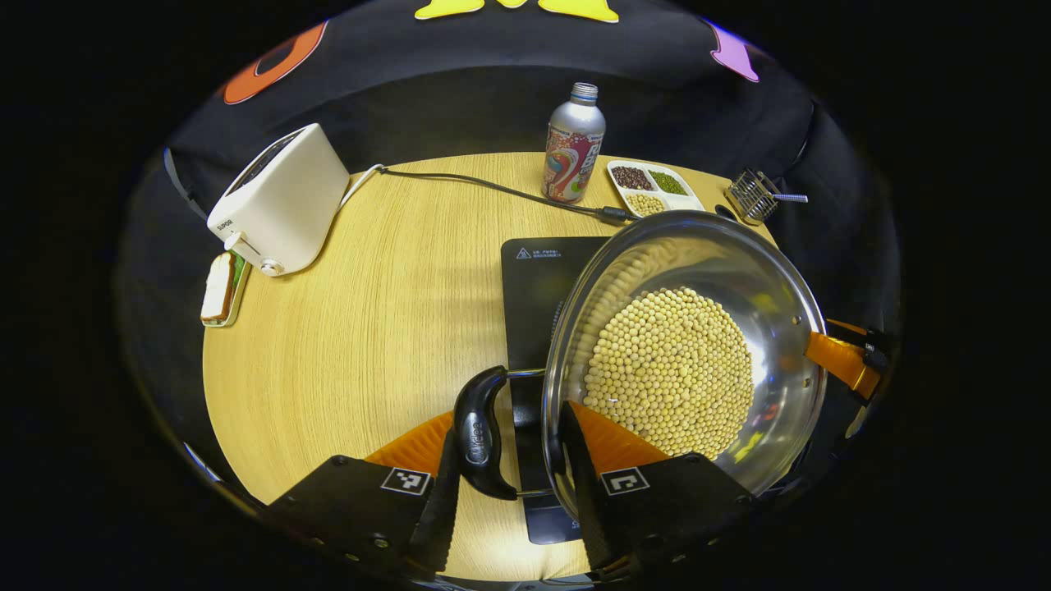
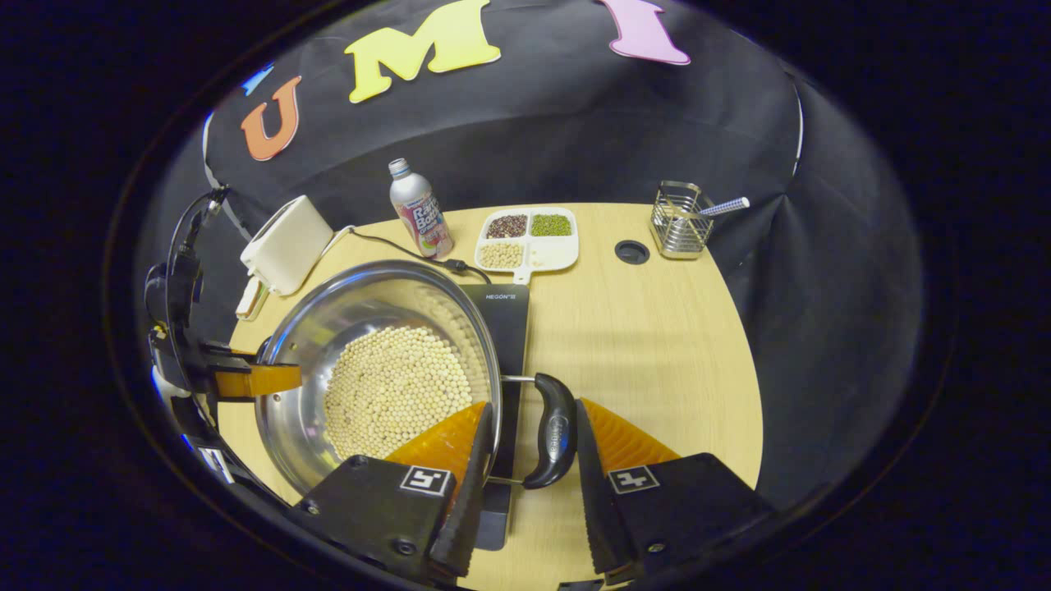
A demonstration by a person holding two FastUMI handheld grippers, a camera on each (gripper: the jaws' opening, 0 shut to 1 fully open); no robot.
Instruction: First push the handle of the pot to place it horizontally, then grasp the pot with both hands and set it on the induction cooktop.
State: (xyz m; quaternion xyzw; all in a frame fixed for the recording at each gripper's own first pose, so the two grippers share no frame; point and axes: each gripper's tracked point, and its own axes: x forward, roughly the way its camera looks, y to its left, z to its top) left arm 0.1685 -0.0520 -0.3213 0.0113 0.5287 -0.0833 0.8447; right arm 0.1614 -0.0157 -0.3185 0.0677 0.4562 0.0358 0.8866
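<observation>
A steel pot [image 1: 772, 271] holding pale beans [image 1: 669, 373] hangs over the black induction cooktop [image 1: 538, 279]; I cannot tell whether it rests on it. My left gripper [image 1: 509, 419] is shut across the pot's black side handle [image 1: 480, 435], one finger outside the handle and the other at the rim. In the right gripper view, my right gripper [image 2: 534, 404] clamps the opposite black handle [image 2: 554, 431] the same way, beside the pot [image 2: 361, 300] and cooktop [image 2: 505, 316]. The right gripper [image 1: 837, 357] shows beyond the pot, and the left gripper [image 2: 246, 379] at its far side.
On the round wooden table [image 1: 369, 328] stand a white toaster [image 1: 279, 197], bread on a small dish [image 1: 220, 287], a metal bottle [image 1: 573, 144], a divided tray of beans [image 1: 653, 189] and a wire basket [image 1: 751, 195]. A black cable [image 1: 493, 187] runs to the cooktop.
</observation>
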